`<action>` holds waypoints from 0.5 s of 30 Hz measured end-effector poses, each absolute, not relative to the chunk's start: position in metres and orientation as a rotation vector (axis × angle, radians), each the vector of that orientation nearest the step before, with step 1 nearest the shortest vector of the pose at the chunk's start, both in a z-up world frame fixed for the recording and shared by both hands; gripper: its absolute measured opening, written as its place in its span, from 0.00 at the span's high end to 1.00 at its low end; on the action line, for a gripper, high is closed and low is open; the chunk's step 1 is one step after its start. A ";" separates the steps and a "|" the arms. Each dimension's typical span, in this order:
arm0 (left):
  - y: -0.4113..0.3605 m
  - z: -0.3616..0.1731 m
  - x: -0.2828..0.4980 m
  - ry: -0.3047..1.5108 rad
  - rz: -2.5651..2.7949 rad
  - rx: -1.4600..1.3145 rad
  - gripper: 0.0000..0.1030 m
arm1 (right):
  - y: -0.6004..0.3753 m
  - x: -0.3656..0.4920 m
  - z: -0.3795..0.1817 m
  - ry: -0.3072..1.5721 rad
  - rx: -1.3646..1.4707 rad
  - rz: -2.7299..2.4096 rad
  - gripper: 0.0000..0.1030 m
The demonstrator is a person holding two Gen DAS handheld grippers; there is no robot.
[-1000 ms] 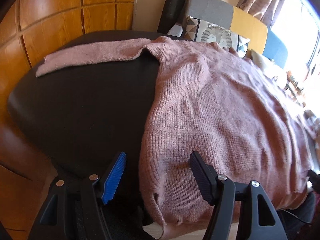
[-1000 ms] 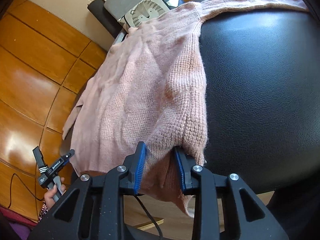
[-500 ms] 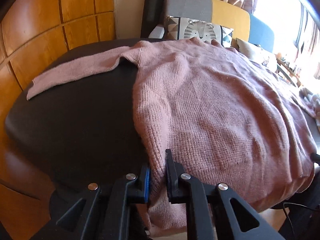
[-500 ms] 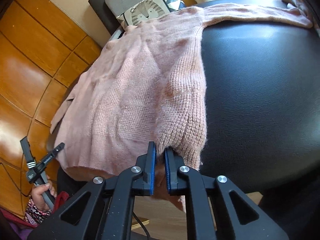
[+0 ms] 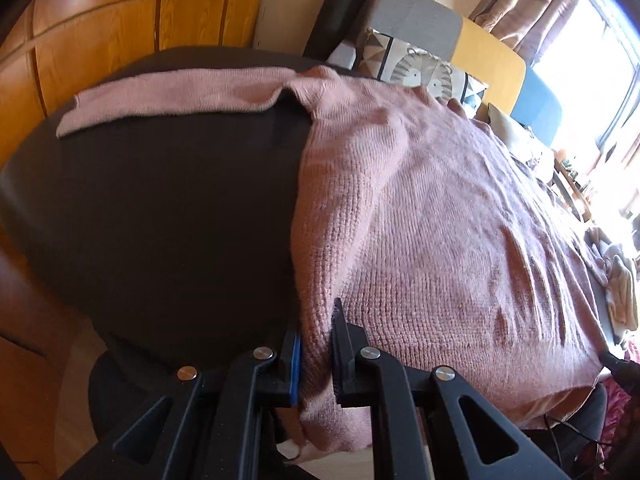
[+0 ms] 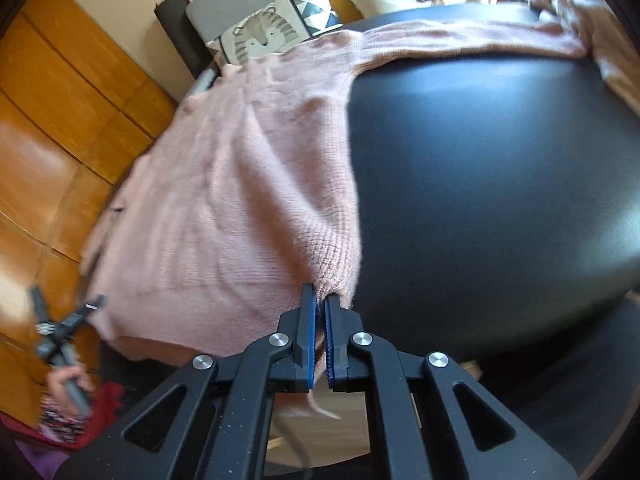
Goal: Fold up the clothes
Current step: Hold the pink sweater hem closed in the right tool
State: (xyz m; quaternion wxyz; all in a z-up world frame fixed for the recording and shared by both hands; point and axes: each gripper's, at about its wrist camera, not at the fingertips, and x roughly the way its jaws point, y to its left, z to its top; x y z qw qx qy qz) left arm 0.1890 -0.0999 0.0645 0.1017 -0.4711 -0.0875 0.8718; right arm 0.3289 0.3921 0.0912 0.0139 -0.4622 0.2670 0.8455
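Observation:
A pink knit sweater [image 5: 440,220] lies spread over a black padded table [image 5: 160,220], one sleeve [image 5: 172,96] stretched out to the far left. My left gripper [image 5: 318,320] is shut on the sweater's near left hem corner, with the fabric bunched between its fingers. In the right wrist view the same sweater [image 6: 224,200] covers the left half of the table [image 6: 500,180], and its other sleeve [image 6: 460,36] runs along the far edge. My right gripper [image 6: 320,300] is shut on the near right hem corner. The left gripper [image 6: 60,328] also shows there at lower left, held by a hand [image 6: 66,380].
A sofa with a tiger-print cushion [image 5: 420,74] stands behind the table. Wooden flooring [image 5: 100,40] surrounds the table on the left. Pale clothes [image 5: 620,280] lie at the right edge, and a cream garment [image 6: 608,40] lies at the table's far right corner.
Both grippers went from open around the hem to shut on it. The left gripper shifted onto the hem corner, and the fabric near both grips has bunched up a little.

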 end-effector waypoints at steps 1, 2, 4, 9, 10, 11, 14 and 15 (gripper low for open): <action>-0.100 0.064 0.190 -0.265 2.573 -1.381 0.88 | 0.392 0.328 0.090 0.830 -1.447 2.628 0.97; -0.102 0.064 0.189 -0.283 2.571 -1.379 0.85 | 0.391 0.327 0.088 0.828 -1.455 2.624 0.97; -0.108 0.063 0.189 -0.354 2.552 -1.373 0.83 | 0.390 0.326 0.085 0.825 -1.471 2.614 0.97; -0.133 0.068 0.196 -0.491 2.562 -1.360 0.79 | 0.396 0.329 0.074 0.894 -1.481 2.595 0.97; -0.136 0.070 0.199 -0.490 2.573 -1.340 0.79 | 0.396 0.330 0.074 0.893 -1.480 2.596 0.97; -0.138 0.074 0.203 -0.475 2.586 -1.317 0.79 | 0.396 0.331 0.073 0.893 -1.478 2.597 0.97; -0.133 0.084 0.212 -0.405 2.590 -1.256 0.79 | 0.397 0.332 0.071 0.900 -1.475 2.599 0.97; -0.128 0.085 0.213 -0.386 2.570 -1.247 0.79 | 0.397 0.332 0.071 0.903 -1.473 2.598 0.97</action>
